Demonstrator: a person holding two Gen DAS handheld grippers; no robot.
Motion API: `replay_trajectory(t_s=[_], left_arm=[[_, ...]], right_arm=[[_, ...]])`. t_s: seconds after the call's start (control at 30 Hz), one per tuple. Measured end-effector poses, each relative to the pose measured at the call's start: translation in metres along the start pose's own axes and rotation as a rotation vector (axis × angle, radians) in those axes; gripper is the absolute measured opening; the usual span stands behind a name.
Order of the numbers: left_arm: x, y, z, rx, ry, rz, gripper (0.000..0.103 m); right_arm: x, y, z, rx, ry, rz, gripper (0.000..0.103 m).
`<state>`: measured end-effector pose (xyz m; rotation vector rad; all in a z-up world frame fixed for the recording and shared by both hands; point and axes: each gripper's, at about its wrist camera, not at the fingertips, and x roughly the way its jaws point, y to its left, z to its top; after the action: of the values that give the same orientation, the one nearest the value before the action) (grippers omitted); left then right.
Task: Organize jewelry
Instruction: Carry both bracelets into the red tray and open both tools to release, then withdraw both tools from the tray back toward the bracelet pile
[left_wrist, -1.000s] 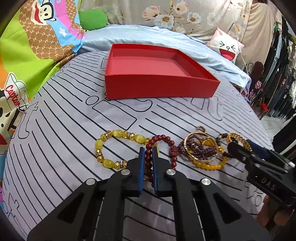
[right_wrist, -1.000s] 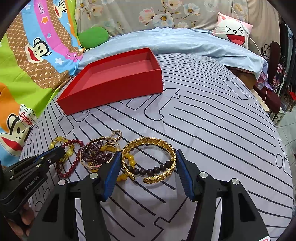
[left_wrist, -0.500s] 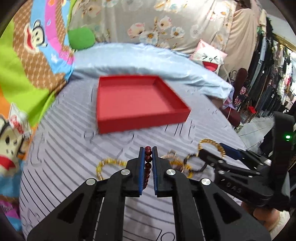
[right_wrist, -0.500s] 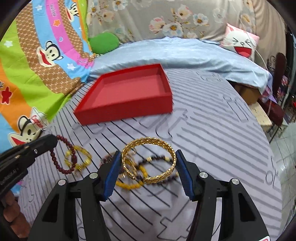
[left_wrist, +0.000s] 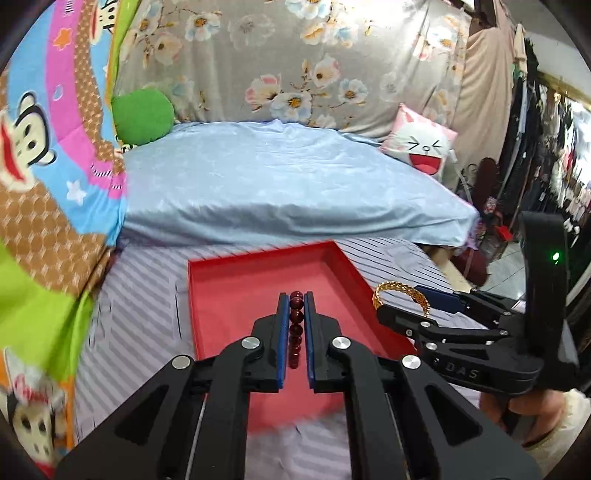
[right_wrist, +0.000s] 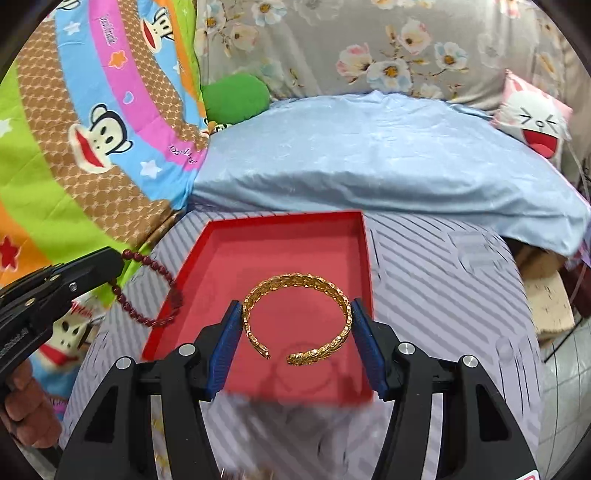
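Clamping a dark red bead bracelet (left_wrist: 295, 325) between nearly closed blue pads, the left gripper (left_wrist: 294, 295) hangs above the near half of the red tray (left_wrist: 229, 288). From the right wrist view the bracelet's loop droops over the tray's left wall. Just beside it, the right gripper (right_wrist: 295, 314) is pressed on both sides of a gold open cuff bangle (right_wrist: 295, 317), held level over the tray's middle with its gap facing the camera. A hand (left_wrist: 532, 417) grips that tool's handle at the lower right of the left wrist view.

Low walls run round all four sides of the tray, and its red floor is bare beneath both pieces. It rests on a lilac striped sheet (right_wrist: 443, 280), which shows plainly to its right and left. Beyond its far wall lies a pale blue pillow (right_wrist: 369, 155), with a green cushion (right_wrist: 236, 98) at left, a pink cartoon-face cushion (right_wrist: 535, 118) at right, and a floral cloth (left_wrist: 295, 62) behind.
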<state>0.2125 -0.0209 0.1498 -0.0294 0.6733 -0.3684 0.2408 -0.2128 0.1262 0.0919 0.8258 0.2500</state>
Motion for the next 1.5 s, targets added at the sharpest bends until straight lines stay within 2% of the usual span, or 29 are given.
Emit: replay_trajectory(t_s=[0.23,0.43,0.63,0.9,0.93,1.0,1.07,1.23,1.5], left_arm=[[0.084,0.029,0.025,-0.021,0.071,0.016,0.008],[0.143,0.050,0.027,-0.037,0.150,0.017,0.008],[0.175,0.058,0.023,-0.010,0.212,0.049,0.008],[0.181,0.068,0.028,-0.027,0.208,0.093,0.010],[0.181,0.069,0.028,-0.029,0.205,0.103,0.014],[0.179,0.071,0.028,-0.041,0.193,0.138,0.048],[0.173,0.072,0.030,-0.050,0.160,0.160,0.053],[0.161,0.075,0.027,-0.072,0.142,0.189,0.054],[0.094,0.054,0.008,-0.051,0.051,0.233,0.054]], right_arm=[[0.078,-0.007,0.048,-0.027,0.075,-0.013,0.057],[0.135,-0.017,0.056,-0.022,0.172,-0.027,0.057],[0.162,-0.020,0.052,-0.030,0.238,-0.077,0.057],[0.167,-0.016,0.049,-0.049,0.259,-0.126,0.059],[0.167,-0.017,0.049,-0.046,0.257,-0.126,0.059],[0.164,-0.018,0.050,-0.041,0.244,-0.123,0.061],[0.160,-0.018,0.050,-0.038,0.222,-0.131,0.065],[0.138,-0.018,0.050,-0.008,0.159,-0.115,0.067],[0.070,0.002,0.030,-0.071,0.032,-0.145,0.067]])
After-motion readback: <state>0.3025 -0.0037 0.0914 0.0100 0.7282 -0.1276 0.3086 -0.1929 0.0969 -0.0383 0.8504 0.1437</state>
